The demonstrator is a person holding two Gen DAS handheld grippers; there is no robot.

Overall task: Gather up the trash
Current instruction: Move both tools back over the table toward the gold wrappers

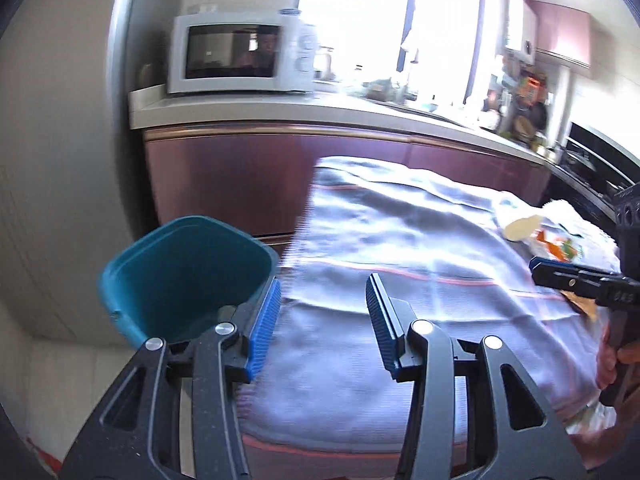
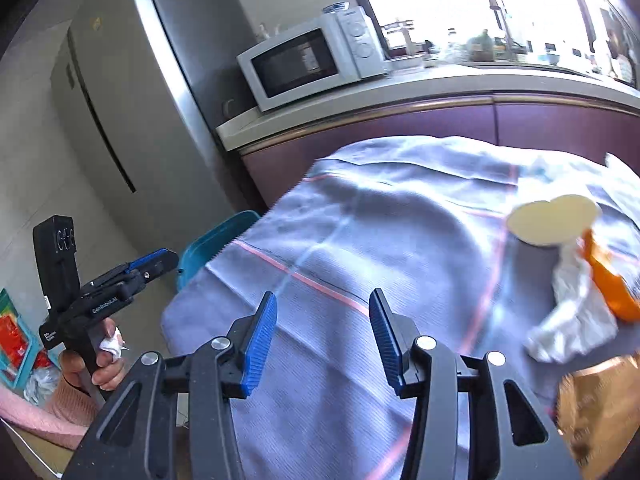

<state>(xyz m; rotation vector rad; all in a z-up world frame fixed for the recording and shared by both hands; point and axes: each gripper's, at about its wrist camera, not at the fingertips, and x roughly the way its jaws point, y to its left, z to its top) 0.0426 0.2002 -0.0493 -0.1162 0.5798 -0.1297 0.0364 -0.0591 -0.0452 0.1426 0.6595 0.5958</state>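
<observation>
Both claws are apart with nothing between the pads: left claw (image 1: 324, 320) sits by the teal bin (image 1: 188, 276) at the surface's edge, right claw (image 2: 322, 334) over the cloth-covered surface (image 2: 400, 216). Bin parked low beside the edge, likely so trash drops straight in. Remaining trash sits at the far right: paper cup (image 2: 554, 220), crumpled tissue (image 2: 572, 320), orange wrapper (image 2: 612, 284), well apart from both claws.

The teal bin (image 2: 218, 240) sits half hidden behind the cloth's (image 2: 400, 240) edge — the brown wrapper (image 2: 600, 408) is cut off.
</observation>
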